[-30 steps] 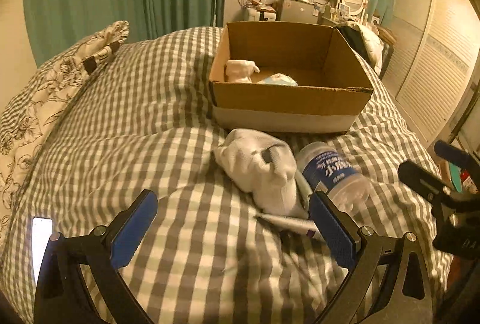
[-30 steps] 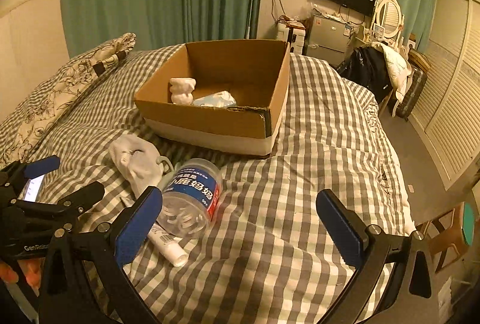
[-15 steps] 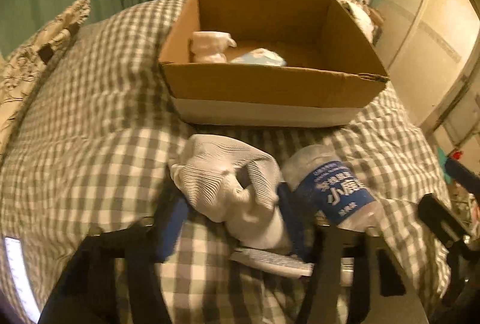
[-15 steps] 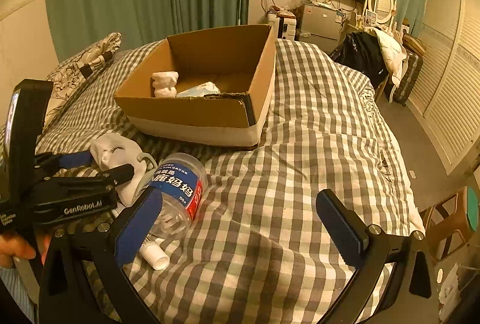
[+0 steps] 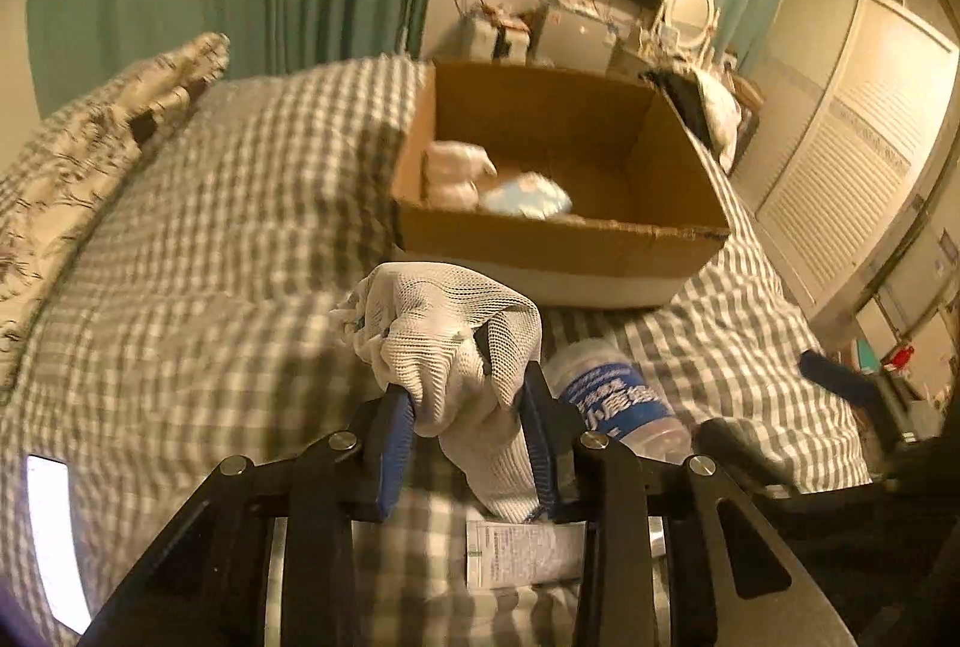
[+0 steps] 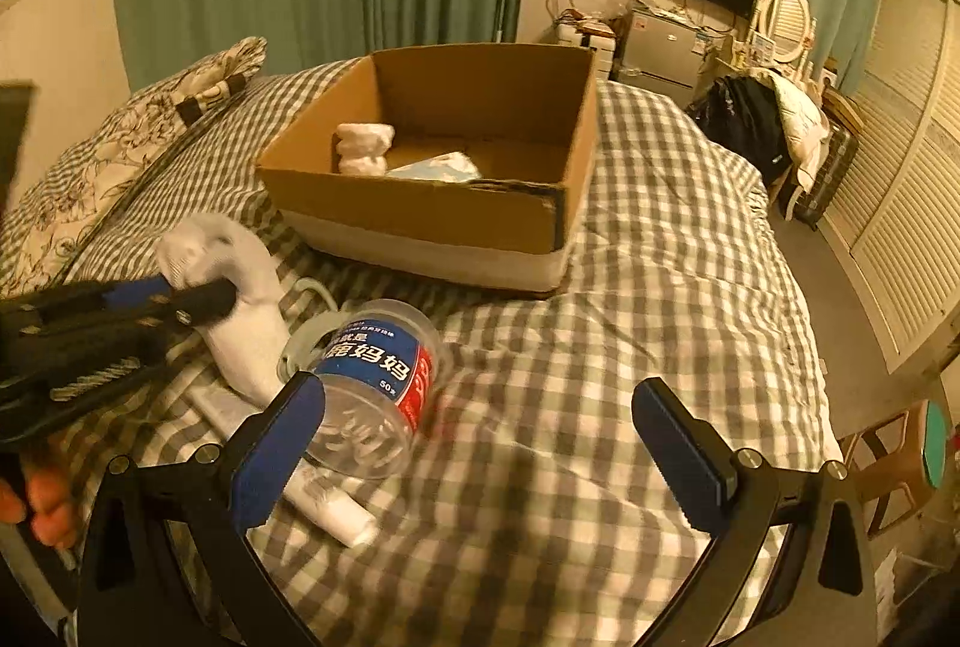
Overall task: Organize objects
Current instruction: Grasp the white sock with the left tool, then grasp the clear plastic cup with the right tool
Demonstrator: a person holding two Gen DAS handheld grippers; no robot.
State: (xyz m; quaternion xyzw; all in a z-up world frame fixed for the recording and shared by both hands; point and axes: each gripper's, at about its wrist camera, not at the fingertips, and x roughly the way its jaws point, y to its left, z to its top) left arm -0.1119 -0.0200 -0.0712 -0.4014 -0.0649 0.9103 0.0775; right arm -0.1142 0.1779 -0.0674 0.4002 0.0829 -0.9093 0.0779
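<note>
My left gripper (image 5: pixel 465 428) is shut on a white knitted glove (image 5: pixel 447 335) and holds it just above the checked bed, in front of the cardboard box (image 5: pixel 558 233). The right wrist view shows the glove (image 6: pixel 240 287) pinched in the left gripper (image 6: pixel 180 296). A clear plastic jar with a blue label (image 6: pixel 372 377) lies on its side beside the glove; it also shows in the left wrist view (image 5: pixel 618 401). A white tube (image 6: pixel 327 506) lies under the jar. My right gripper (image 6: pixel 480 443) is open and empty, near the jar.
The box (image 6: pixel 444 215) holds a white figurine (image 6: pixel 363 149) and a pale blue packet (image 6: pixel 441 167). A patterned pillow (image 6: pixel 138 131) lies at the left. Green curtains, a wall TV and louvred wardrobe doors (image 6: pixel 900 203) surround the bed.
My left gripper moved forward to the glove, shut on it and lifted it off the bed. The right gripper drew a little closer to the jar and stayed open.
</note>
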